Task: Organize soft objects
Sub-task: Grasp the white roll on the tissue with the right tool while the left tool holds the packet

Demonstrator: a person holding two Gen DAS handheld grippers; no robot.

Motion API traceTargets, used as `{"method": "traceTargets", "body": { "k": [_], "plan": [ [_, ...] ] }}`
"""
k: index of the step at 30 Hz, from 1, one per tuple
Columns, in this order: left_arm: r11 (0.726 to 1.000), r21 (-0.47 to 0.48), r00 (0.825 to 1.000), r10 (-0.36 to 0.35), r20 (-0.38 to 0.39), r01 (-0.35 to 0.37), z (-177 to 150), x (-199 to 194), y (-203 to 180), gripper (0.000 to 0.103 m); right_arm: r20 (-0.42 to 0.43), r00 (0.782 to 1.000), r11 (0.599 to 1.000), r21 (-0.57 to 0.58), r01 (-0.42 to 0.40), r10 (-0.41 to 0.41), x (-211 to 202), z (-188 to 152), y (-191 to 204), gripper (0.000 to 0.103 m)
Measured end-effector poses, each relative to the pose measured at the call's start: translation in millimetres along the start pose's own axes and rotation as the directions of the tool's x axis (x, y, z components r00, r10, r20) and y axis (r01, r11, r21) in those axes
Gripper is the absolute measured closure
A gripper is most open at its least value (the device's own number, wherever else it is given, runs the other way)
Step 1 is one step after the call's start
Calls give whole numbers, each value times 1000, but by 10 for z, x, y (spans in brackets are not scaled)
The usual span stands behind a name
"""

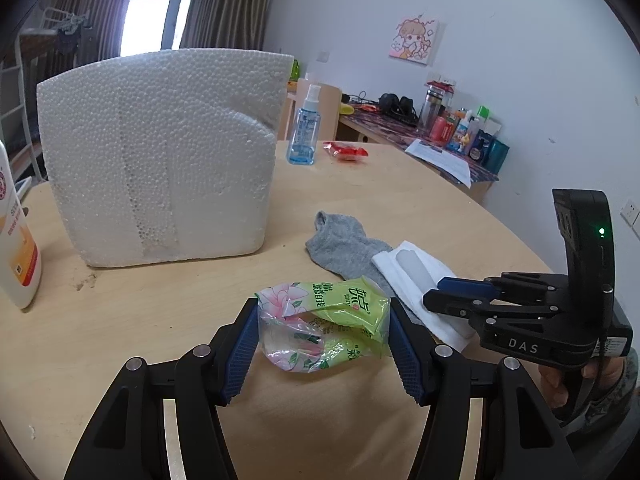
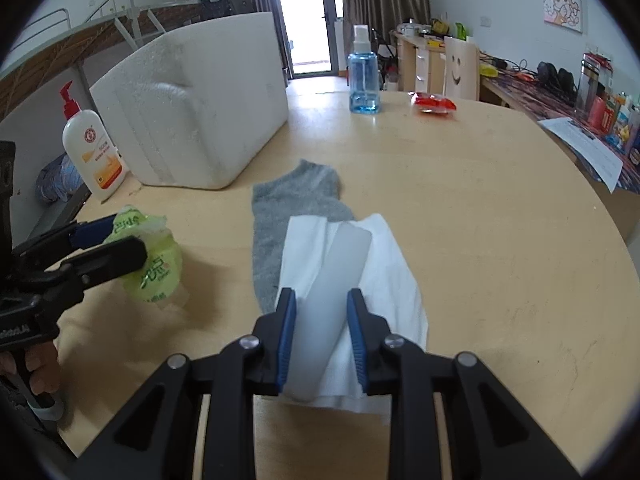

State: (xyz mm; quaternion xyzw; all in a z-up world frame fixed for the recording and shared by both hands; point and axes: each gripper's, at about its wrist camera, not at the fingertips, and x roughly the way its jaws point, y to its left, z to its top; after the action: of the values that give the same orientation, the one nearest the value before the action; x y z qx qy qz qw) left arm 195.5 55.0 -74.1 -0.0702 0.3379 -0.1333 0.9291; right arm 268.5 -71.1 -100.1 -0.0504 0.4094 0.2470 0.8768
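White packet (image 2: 340,276) lengthwise (pointing away).

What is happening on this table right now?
A person holds a gripper in each hand. The left gripper is closed on a crumpled green tissue pack. The right gripper has its pads around a white tissue pack that lies partly over a grey sock. Both packs are near the table edge. A white foam box stands behind them.
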Motion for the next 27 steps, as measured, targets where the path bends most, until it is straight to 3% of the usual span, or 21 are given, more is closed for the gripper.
{"method": "traceTargets", "body": {
  "k": [13, 19, 23, 27],
  "plan": [
    [1000, -1, 999, -12, 44, 12, -6, -154, 26, 40, 73, 997, 1000, 27, -3, 1, -286, 60, 15, 87],
    [1000, 13, 999, -9, 48, 9, -17, -191, 3, 40, 47, 999, 999, 38, 0, -2, -190, 57, 32, 85],
    [1000, 7, 999, -8, 46, 8, -10, -176, 11, 40, 14, 1000, 999, 39, 27, -28, -73, 41, 25, 73],
    [1000, 8, 999, -16, 43, 16, -7, -159, 9, 40, -15, 1000, 998, 49, 25, -25, 12, 25, -5, 71]
  ]
}}
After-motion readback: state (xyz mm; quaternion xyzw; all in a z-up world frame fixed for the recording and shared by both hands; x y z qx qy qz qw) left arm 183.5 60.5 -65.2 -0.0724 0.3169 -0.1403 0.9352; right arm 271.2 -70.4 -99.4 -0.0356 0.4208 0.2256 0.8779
